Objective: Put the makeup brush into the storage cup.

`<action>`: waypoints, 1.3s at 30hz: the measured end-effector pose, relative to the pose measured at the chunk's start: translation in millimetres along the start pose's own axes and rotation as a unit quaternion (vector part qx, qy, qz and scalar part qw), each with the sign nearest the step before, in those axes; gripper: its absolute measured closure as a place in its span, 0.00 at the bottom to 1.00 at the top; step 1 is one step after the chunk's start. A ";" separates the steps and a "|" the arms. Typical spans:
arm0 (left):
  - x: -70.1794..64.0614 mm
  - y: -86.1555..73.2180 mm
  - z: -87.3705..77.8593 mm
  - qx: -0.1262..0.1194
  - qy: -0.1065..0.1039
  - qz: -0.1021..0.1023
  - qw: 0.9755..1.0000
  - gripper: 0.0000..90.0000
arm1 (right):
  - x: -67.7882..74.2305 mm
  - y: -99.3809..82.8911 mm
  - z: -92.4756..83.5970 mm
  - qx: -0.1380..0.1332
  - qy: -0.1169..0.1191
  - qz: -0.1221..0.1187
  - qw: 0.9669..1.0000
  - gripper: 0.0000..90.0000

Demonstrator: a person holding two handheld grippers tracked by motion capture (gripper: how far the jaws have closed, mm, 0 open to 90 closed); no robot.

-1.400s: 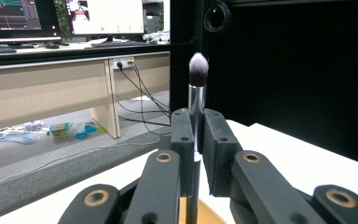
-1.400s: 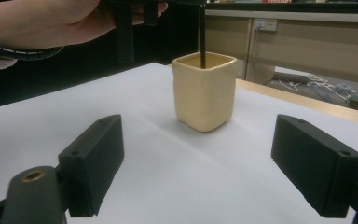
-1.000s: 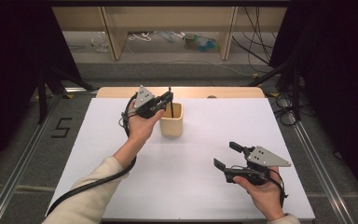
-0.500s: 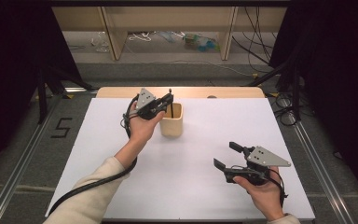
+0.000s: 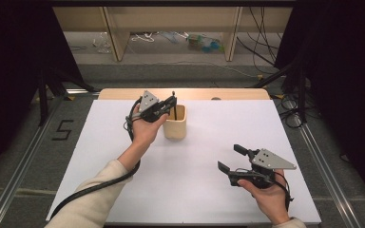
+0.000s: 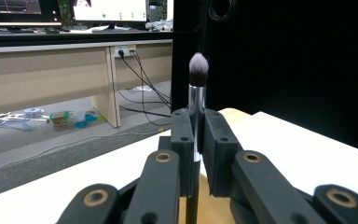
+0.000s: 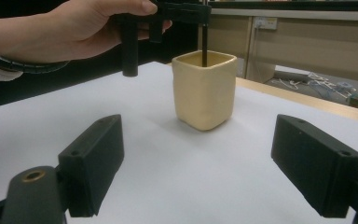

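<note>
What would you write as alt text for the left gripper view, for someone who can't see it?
The left claw is shut on an upright makeup brush, its soft bristle tip pointing up and its dark handle running down toward a tan cup just below. The white table lies beneath, with a wooden desk and floor cables behind.

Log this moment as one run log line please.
left tongs: shut on makeup brush, upright over cream cup | right tongs: open, empty, near table edge | brush handle inside cup
</note>
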State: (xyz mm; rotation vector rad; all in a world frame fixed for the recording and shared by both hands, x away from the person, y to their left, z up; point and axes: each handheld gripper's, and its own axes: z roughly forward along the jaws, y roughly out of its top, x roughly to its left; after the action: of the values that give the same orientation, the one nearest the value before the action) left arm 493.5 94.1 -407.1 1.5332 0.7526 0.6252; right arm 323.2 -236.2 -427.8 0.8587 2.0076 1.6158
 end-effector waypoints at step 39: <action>-6.5 8.7 -66.7 0.008 -0.019 0.008 1.000 0.12 | -1.3 0.2 -0.6 0.004 0.000 0.000 1.000 0.20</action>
State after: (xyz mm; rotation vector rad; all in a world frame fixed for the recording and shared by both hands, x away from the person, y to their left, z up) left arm 439.4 131.6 -391.6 1.5634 0.7190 0.6005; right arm 323.7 -237.5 -427.5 0.8616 2.0144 1.6099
